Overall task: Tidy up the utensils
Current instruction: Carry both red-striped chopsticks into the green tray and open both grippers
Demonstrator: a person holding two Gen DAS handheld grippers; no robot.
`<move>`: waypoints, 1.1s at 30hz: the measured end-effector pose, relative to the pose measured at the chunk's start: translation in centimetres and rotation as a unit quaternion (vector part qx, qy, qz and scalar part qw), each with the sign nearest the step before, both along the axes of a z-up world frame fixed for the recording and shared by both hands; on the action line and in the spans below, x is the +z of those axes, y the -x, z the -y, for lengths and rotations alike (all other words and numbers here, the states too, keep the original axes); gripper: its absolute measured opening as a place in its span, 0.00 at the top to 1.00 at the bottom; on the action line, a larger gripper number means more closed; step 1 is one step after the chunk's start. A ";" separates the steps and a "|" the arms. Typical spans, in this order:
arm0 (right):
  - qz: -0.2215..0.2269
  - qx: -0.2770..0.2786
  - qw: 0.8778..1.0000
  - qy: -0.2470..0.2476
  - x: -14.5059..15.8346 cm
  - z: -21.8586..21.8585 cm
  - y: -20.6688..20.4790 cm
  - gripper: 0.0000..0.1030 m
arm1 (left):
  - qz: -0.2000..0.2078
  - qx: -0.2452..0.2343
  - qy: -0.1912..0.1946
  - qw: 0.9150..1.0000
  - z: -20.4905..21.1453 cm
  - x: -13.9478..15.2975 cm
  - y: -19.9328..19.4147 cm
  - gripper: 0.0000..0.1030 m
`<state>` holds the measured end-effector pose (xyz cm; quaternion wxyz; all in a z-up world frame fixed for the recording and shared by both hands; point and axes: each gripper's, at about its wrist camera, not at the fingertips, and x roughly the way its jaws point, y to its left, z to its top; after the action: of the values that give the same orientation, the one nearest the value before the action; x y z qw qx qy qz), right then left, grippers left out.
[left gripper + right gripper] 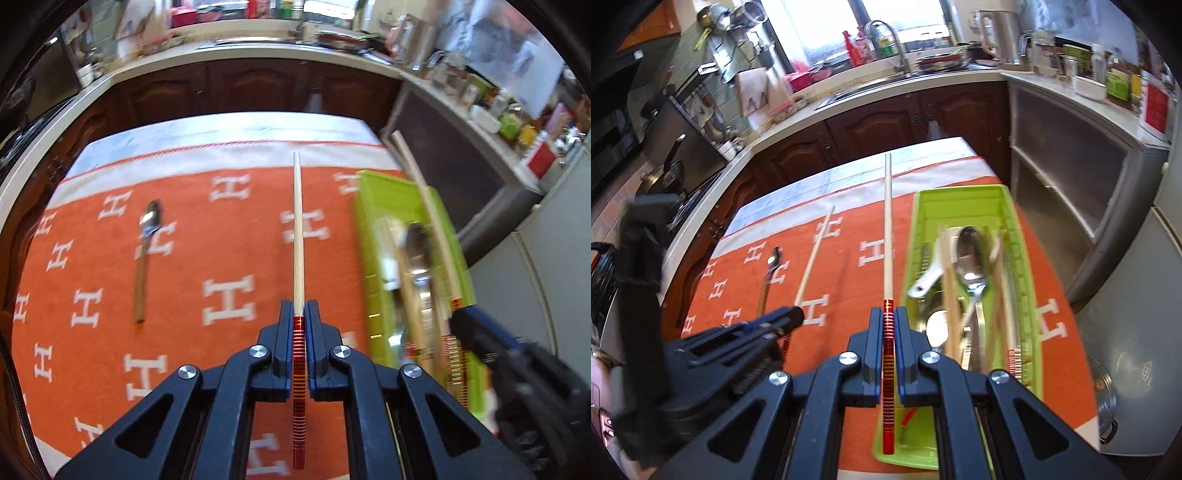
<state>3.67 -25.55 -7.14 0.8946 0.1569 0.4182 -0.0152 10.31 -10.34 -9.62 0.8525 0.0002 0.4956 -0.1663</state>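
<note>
Left wrist view: the left claw pinches a chopstick left of the green tray; a spoon lies farther left on the orange cloth.

Right wrist view: the right claw clamps another chopstick just left of the green tray, which holds mixed utensils.

Orange cloth (H-patterned) bears green tray, wooden-handled spoon.

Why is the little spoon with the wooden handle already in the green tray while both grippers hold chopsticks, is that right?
Not quite. The spoon lies on the orange cloth, outside the green tray, as the right wrist view shows. The left gripper and right gripper do each hold a chopstick.
</note>
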 end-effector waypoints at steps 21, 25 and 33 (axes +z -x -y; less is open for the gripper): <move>-0.095 -0.063 0.993 0.004 -4.4 5.3 0.2 0.94 | -0.081 -0.086 0.041 0.992 7.5 -1.8 -1.0 0.85; -0.105 -0.073 0.992 -0.014 -5.0 5.9 0.1 0.93 | -0.076 -0.090 0.035 0.992 7.1 -1.6 -0.7 0.73; -0.098 -0.066 0.993 -0.008 -3.7 5.7 0.3 0.94 | -0.014 -0.059 0.004 0.998 2.9 0.9 0.3 0.52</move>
<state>3.32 -31.27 -10.87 0.8449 0.1888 0.4929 -0.0867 10.06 -13.25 -8.69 0.8340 0.0243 0.5061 -0.2184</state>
